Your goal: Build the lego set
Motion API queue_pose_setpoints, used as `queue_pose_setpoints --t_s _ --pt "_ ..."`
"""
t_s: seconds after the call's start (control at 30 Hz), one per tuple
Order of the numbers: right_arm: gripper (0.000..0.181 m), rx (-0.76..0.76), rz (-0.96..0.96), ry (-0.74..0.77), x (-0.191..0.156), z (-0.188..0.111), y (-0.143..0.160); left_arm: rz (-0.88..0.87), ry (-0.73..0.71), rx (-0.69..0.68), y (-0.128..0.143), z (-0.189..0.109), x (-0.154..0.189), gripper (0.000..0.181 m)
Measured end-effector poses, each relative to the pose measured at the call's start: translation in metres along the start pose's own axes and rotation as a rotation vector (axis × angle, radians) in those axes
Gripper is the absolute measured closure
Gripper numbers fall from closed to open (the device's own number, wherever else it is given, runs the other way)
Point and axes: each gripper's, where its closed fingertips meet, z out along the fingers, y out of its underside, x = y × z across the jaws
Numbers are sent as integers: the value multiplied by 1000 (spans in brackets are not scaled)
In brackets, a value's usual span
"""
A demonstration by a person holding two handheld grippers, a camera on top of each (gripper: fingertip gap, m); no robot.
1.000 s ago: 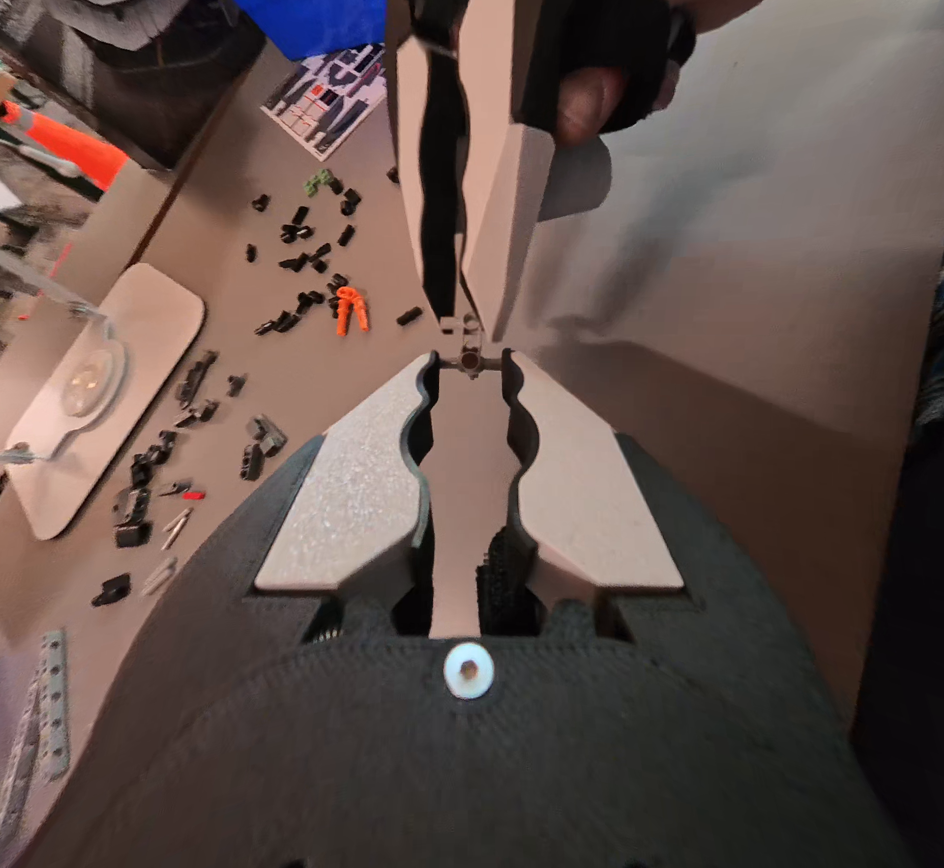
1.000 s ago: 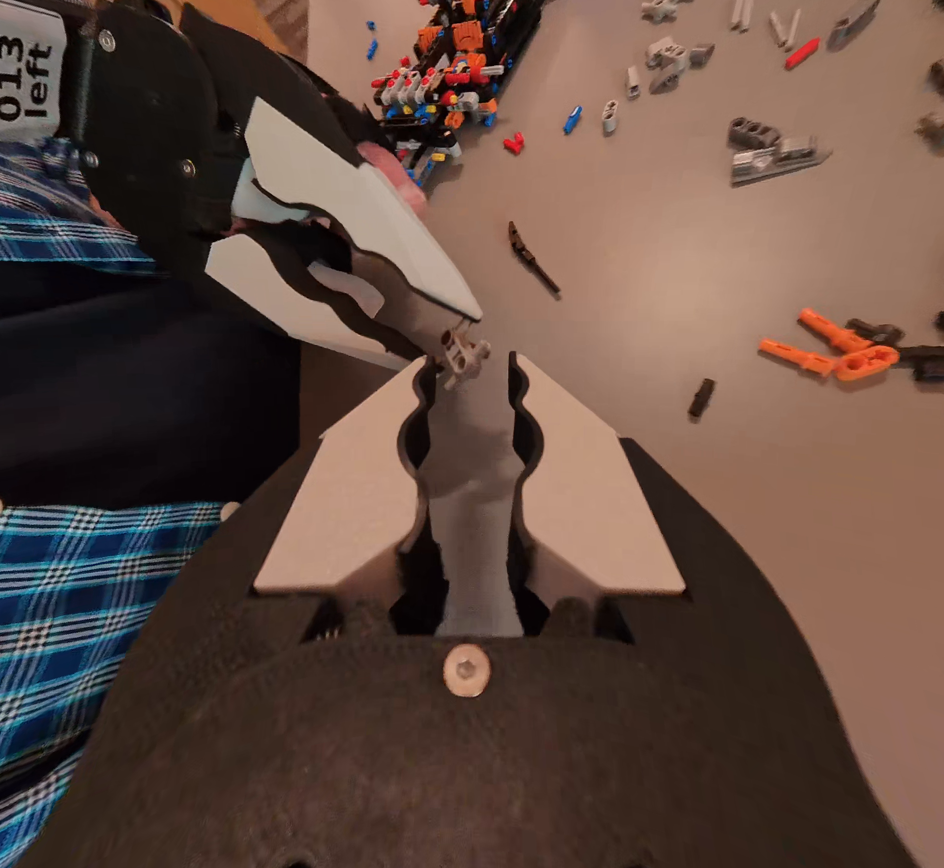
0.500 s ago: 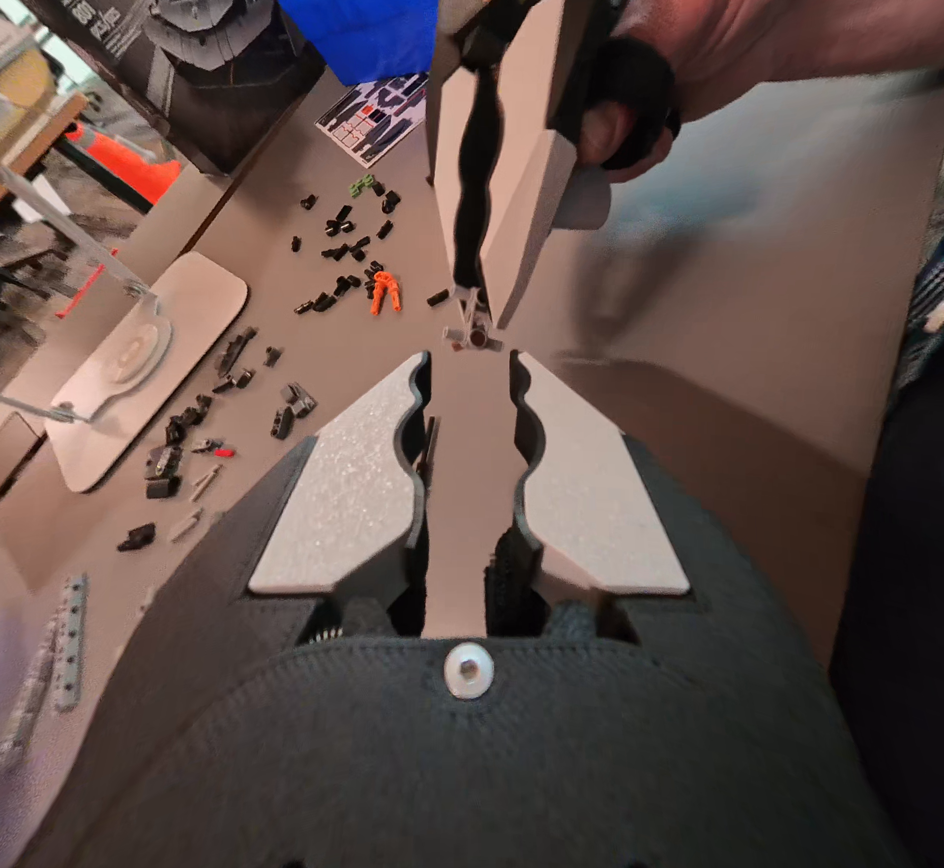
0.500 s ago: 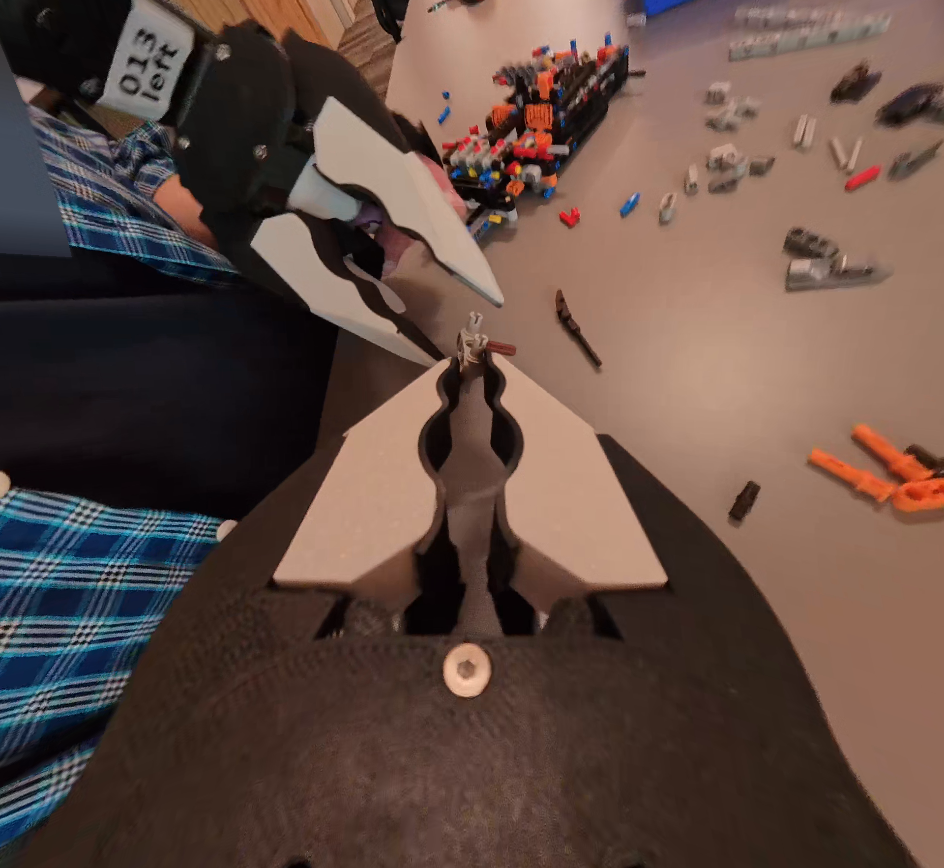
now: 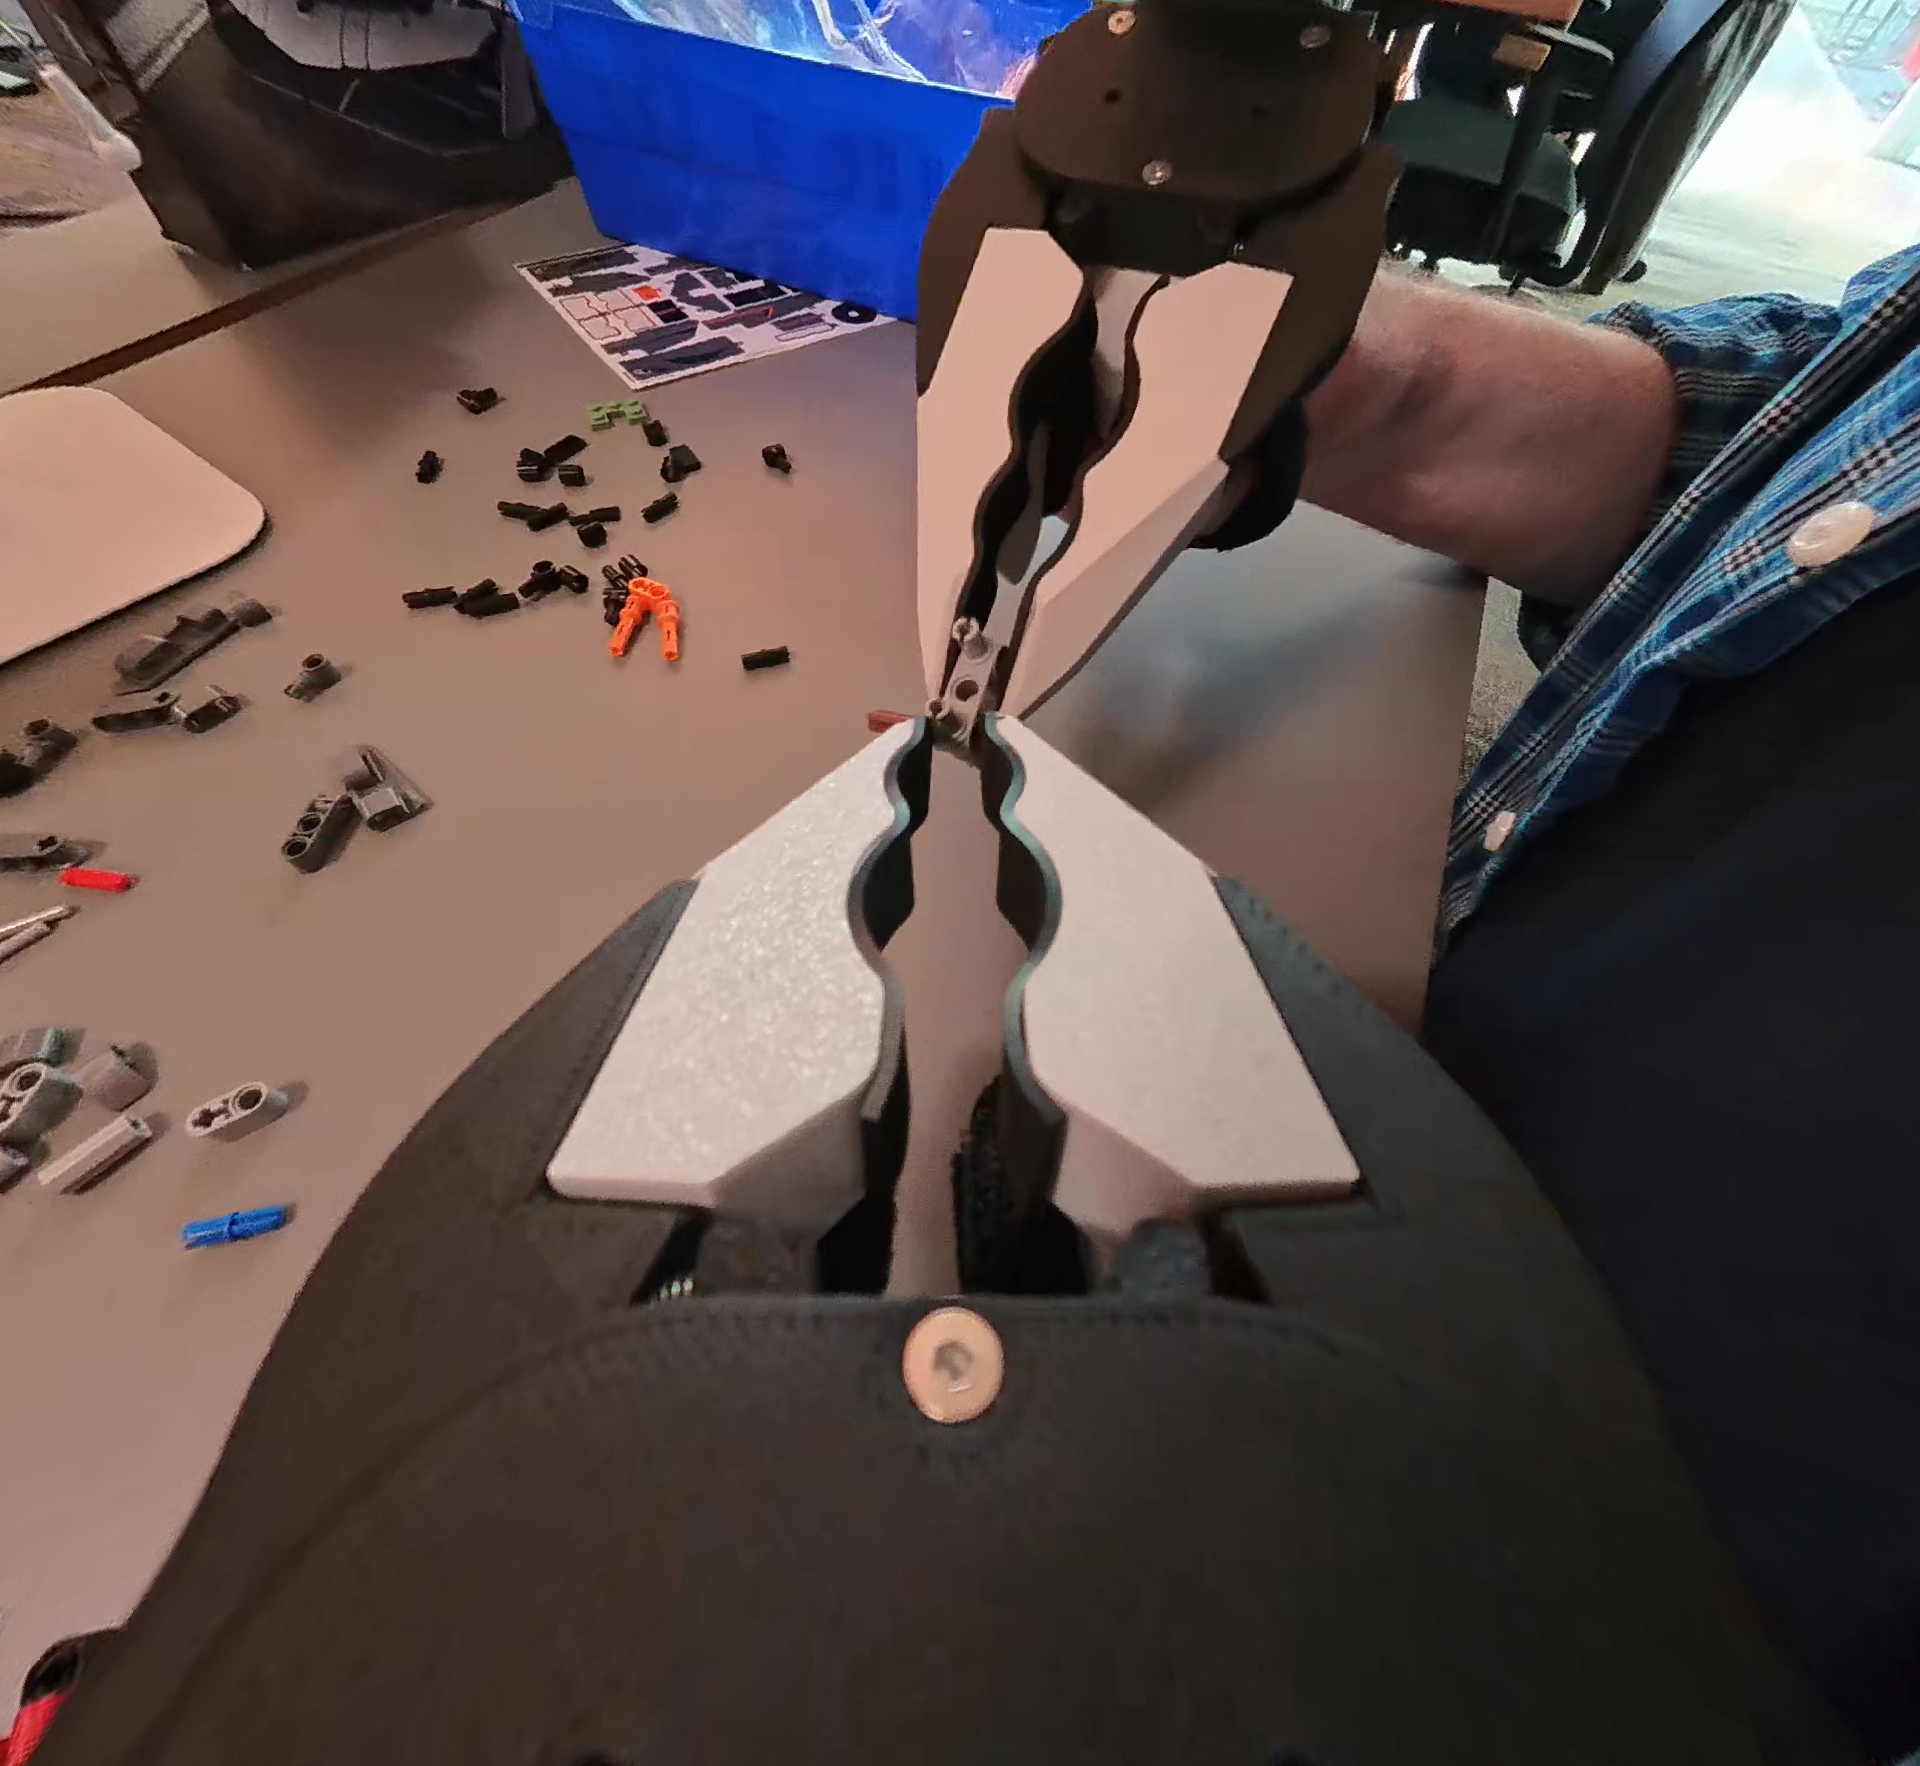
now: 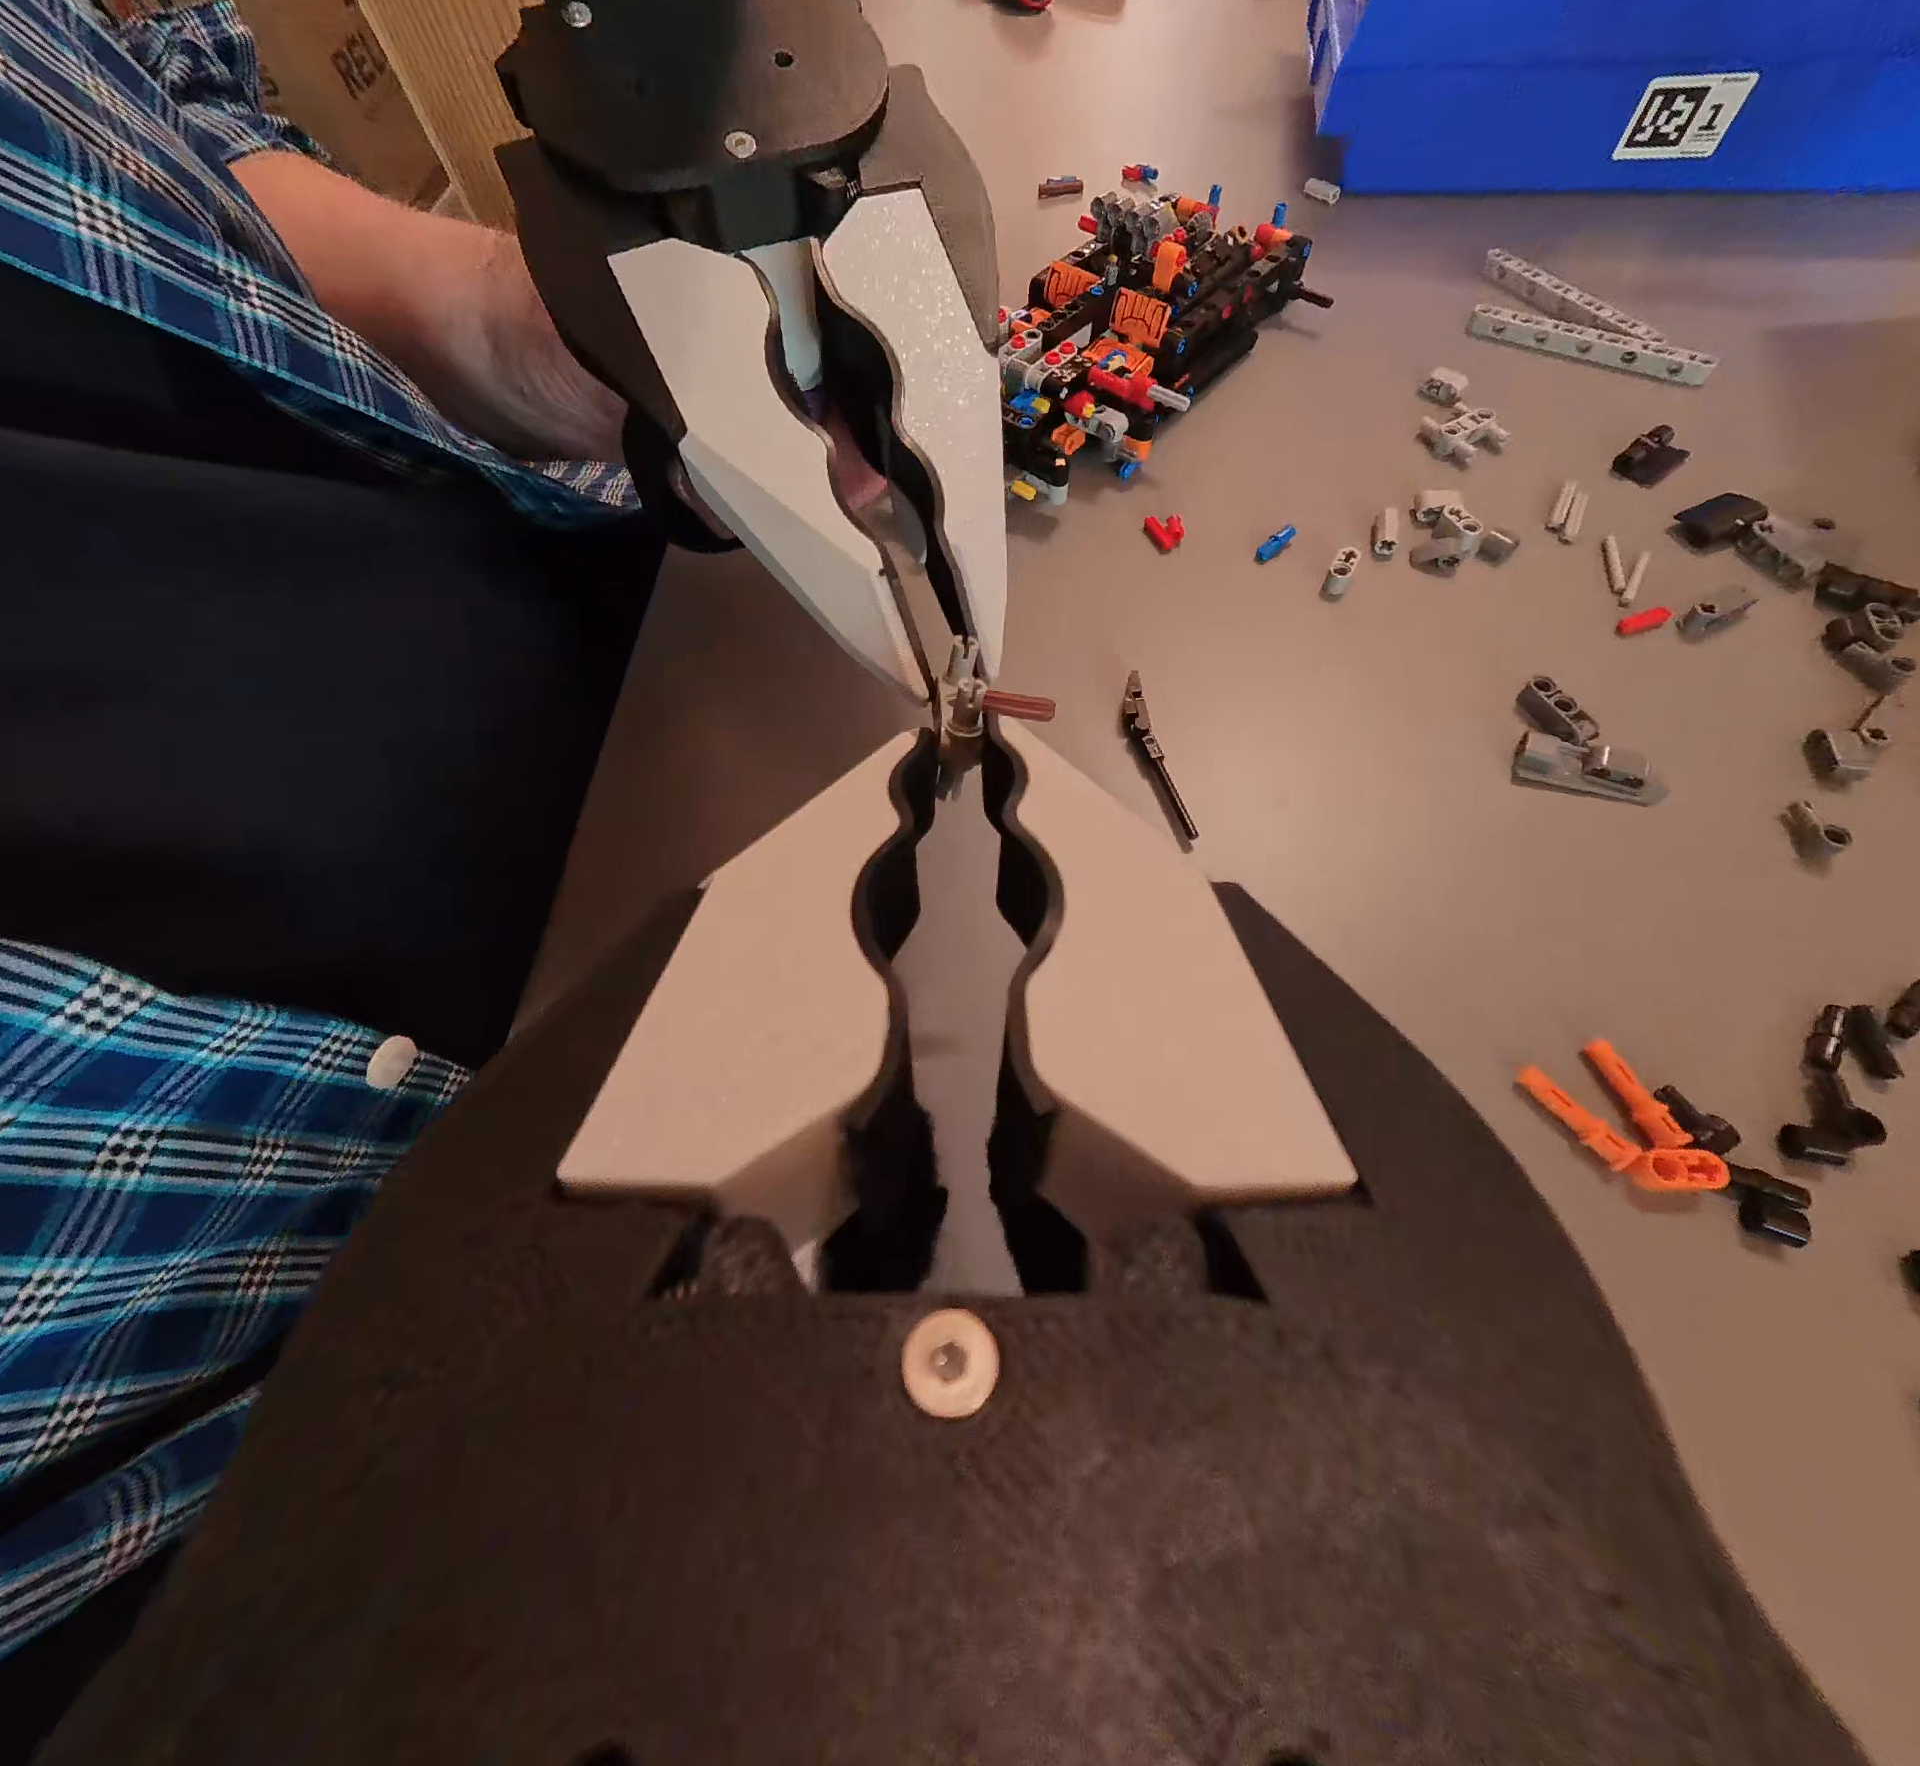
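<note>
A small grey connector with a brown-red axle through it hangs in the air above the grey table, near its front edge. My left gripper is shut on the piece's lower end. My right gripper comes in from above, tip to tip, and is shut on the upper end. In the right wrist view my right gripper pinches the connector from below, and the left gripper meets it from above. The axle sticks out sideways.
A partly built orange and black model stands behind. A blue bin, a sticker sheet, loose black pins, orange parts, grey beams and a black rod lie about. The person's body is at the table's near edge. Left and right tips are no more than a few centimetres apart. Both grippers' tips are roughly 10 centimetres from the black rod.
A second ago the left gripper held the piece and the right was open. Then the right closed on it and the left opened. Now the left has closed on it too.
</note>
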Motion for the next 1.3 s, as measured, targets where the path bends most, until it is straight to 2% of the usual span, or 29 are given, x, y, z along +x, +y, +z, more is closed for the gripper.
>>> queue_pose_setpoints --t_s 0.2,0.4,0.67,0.93,1.3 --pt "176 25 7 1 0 0 -4 0 -7 22 -3 -2 -1 173" --pt "176 48 -3 8 0 1 -9 -53 16 54 -6 -6 2 163" --pt "176 69 13 -6 -4 6 -15 -101 -23 94 -4 -11 -2 172" --pt "176 24 15 -13 -5 21 -11 -95 -85 51 9 -19 -6 173" --pt "171 -181 -21 45 -1 30 26 46 -208 -125 40 -6 -5 172"
